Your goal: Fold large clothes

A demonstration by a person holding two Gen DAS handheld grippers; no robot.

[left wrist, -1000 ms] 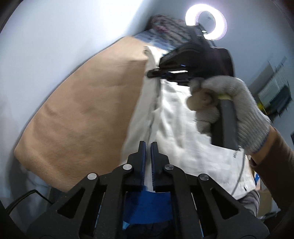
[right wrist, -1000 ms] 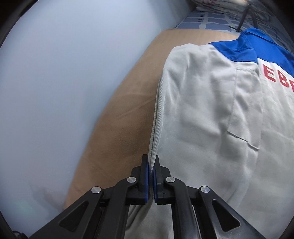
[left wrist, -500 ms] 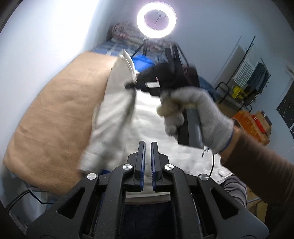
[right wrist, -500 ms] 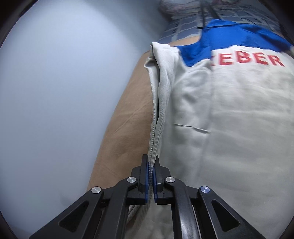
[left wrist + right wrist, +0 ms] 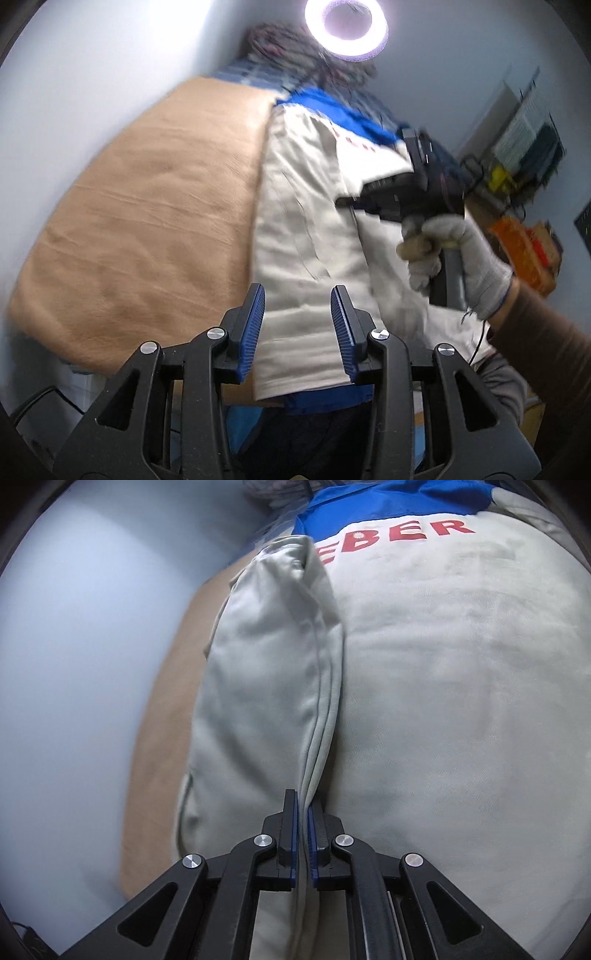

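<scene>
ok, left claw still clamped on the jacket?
No, the left claw is open, its blue pads spread apart with the pale jacket lying past them, not pinched.

Both wrist views close above the shared jacket (image 5: 306, 206) (image 5: 443, 701), facing forward.

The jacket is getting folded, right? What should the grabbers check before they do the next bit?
1. Right gripper pinches the folded edge of the jacket: ok, cloth sits between its jaws.
2. Left gripper is free to take a new hold: ok, jaws apart, nothing in them.
3. The flap lies over the jacket's body: ok, it covers the start of the red lettering.
4. Jacket rests on the tan blanket: ok.
5. Flap is smooth: not ok, it bunches near the top.
6. Bottom hem lines up: cannot tell, blurred in the left wrist view.
</scene>
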